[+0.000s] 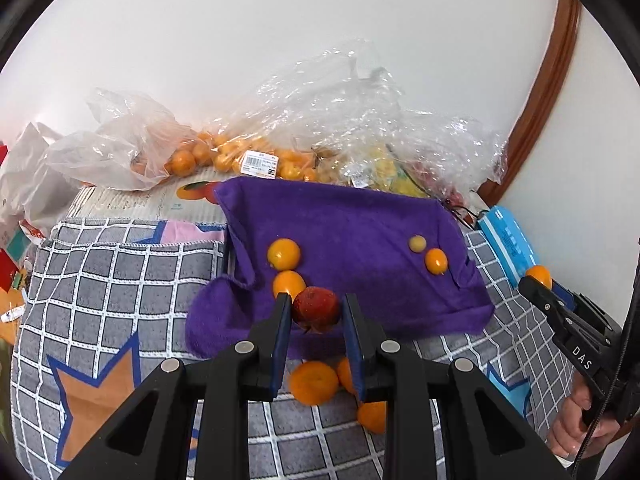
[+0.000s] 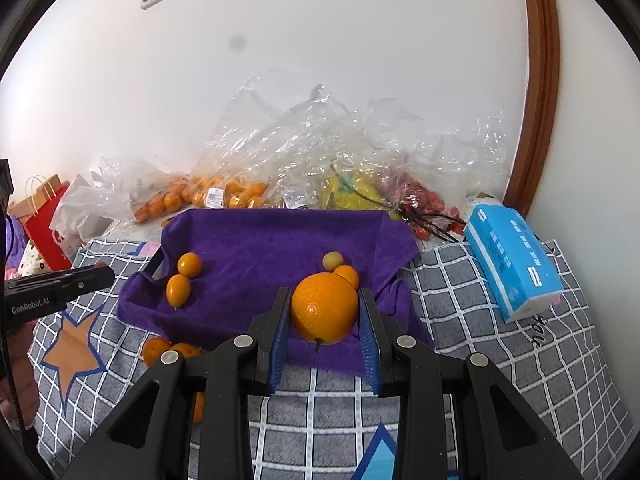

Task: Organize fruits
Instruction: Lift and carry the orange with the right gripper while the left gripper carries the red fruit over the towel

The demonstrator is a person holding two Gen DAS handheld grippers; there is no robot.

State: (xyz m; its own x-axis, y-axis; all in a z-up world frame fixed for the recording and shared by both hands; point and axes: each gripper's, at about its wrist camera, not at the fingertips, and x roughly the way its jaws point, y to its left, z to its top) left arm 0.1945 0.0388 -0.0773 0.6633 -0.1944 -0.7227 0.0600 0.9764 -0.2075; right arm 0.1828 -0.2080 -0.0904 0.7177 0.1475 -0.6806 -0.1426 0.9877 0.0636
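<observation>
Fruit clamped in both grippers over the purple towel (image 1: 360, 224).

From the left wrist I see my left gripper (image 1: 316, 308) pinching a dark red fruit (image 1: 316, 308) above the towel's near edge, two orange fruits (image 1: 285, 254) just behind it, two smaller ones (image 1: 435, 260) to the right, and loose oranges (image 1: 314, 382) on the checked cloth (image 1: 120, 280) below. From the right wrist my right gripper (image 2: 325, 312) grips an orange (image 2: 325, 308) over the towel's front edge; a blue tissue pack (image 2: 514, 264) lies to the right, and bags of fruit (image 2: 224, 196) sit along the wall.
</observation>
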